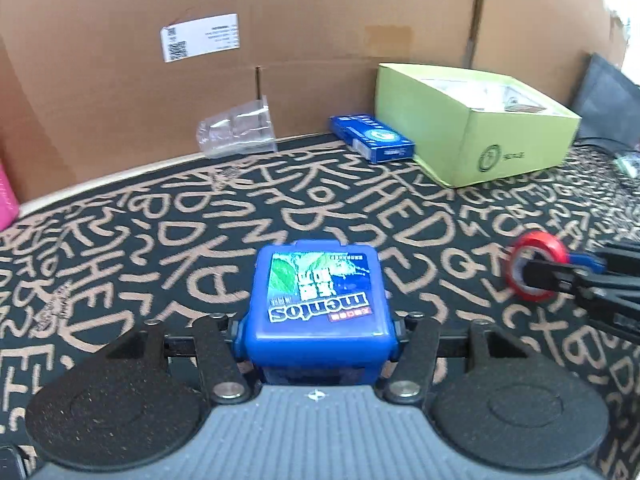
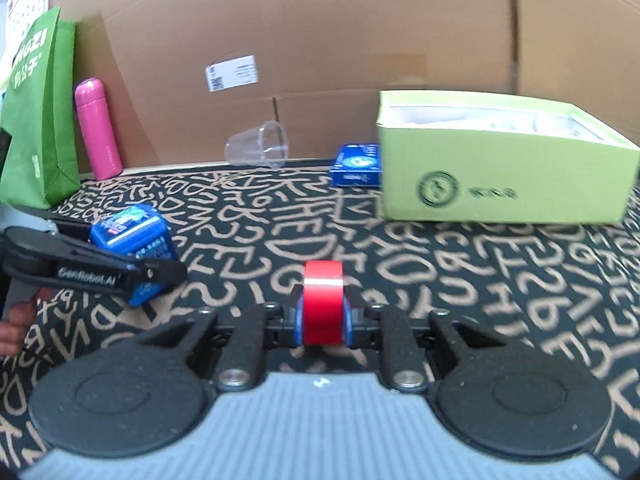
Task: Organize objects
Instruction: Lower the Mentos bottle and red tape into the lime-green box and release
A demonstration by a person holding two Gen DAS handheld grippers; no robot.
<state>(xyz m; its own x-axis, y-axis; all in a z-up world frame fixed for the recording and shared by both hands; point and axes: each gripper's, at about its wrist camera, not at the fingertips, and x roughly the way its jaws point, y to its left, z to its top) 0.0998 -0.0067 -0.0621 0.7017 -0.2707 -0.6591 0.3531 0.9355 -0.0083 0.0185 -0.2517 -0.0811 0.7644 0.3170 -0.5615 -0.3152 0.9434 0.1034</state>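
Note:
My left gripper (image 1: pixel 318 338) is shut on a blue Mentos box (image 1: pixel 316 292) and holds it over the patterned mat. The box also shows at the left of the right wrist view (image 2: pixel 128 236), with the left gripper (image 2: pixel 132 264) around it. My right gripper (image 2: pixel 323 320) is shut on a red tape roll (image 2: pixel 323 300), held on edge between the blue pads. The tape roll (image 1: pixel 536 266) and right gripper (image 1: pixel 560 270) show at the right of the left wrist view. An open light-green box (image 2: pixel 500 172) stands at the back right; it also shows in the left wrist view (image 1: pixel 480 140).
A clear plastic cup (image 2: pixel 260 146) lies on its side by the cardboard wall (image 2: pixel 320 40). A small blue carton (image 2: pixel 356 166) sits left of the green box. A pink bottle (image 2: pixel 98 128) and a green bag (image 2: pixel 36 112) stand at the back left.

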